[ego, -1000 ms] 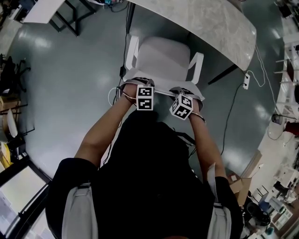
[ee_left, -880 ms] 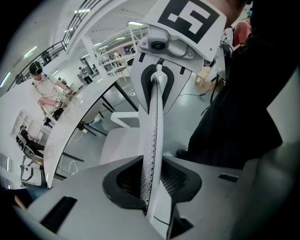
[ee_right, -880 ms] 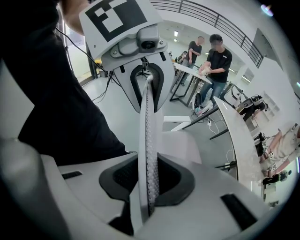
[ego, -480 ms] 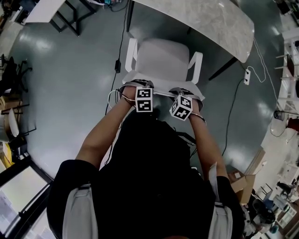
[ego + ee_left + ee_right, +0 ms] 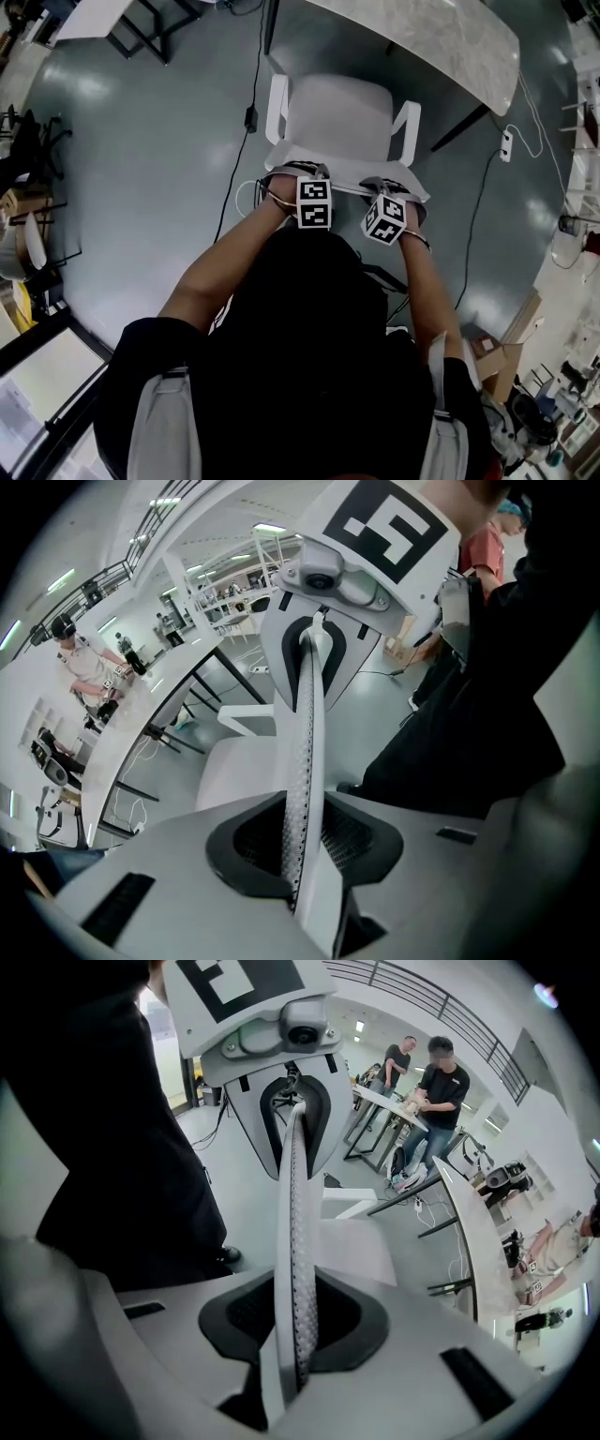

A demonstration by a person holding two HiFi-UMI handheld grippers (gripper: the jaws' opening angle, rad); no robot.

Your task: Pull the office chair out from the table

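Office chair (image 5: 337,112) in down-tilted claws (image 5: 298,172) (image 5: 392,184)

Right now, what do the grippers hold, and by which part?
The left gripper and right gripper each clamp the white office chair by the top edge of its backrest.

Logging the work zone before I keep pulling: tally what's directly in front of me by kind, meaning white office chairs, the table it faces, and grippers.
white office chair: 1
grey-topped table: 1
grippers, jaws clamped on the chair: 2 (left gripper, right gripper)
Total: 4
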